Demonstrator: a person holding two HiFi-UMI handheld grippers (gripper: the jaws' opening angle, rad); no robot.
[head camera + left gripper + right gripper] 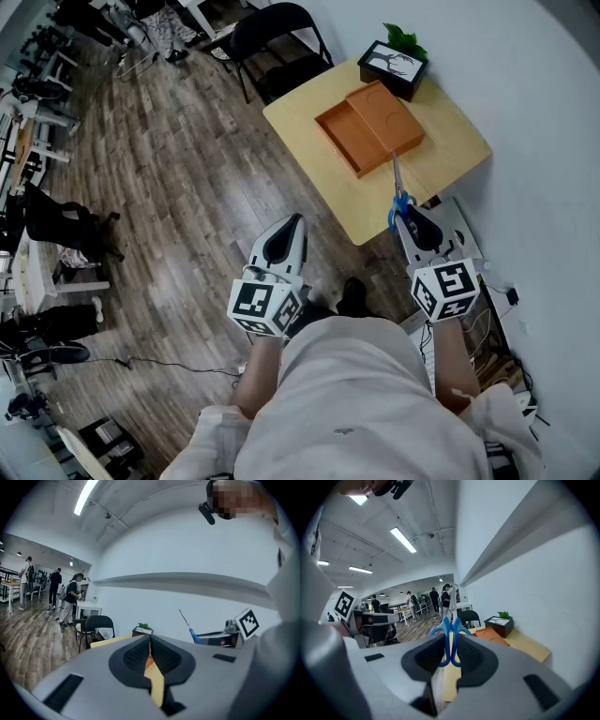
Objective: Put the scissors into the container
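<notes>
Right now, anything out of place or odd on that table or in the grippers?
Nothing looks spilled or damaged. One oddity: the scissors are off the table. The right gripper is shut on their blue handles, blades pointing out over the table. The container is open, with its lid beside it. The left gripper is shut and empty.

The scissors had glossy blue plastic handles and bare, shiny metal blades, pinched between the ribbed matt black pads of the right gripper, whose shell, like that of the left gripper at its 9 o'clock, was smooth matt grey plastic. The container, at the scissors' 12 o'clock, was matt orange-brown, wood or plastic unclear, on a table of smooth pale wood. The floor, at the table's 9 o'clock, was grey-brown wood-grain plank with a dull sheen.
</notes>
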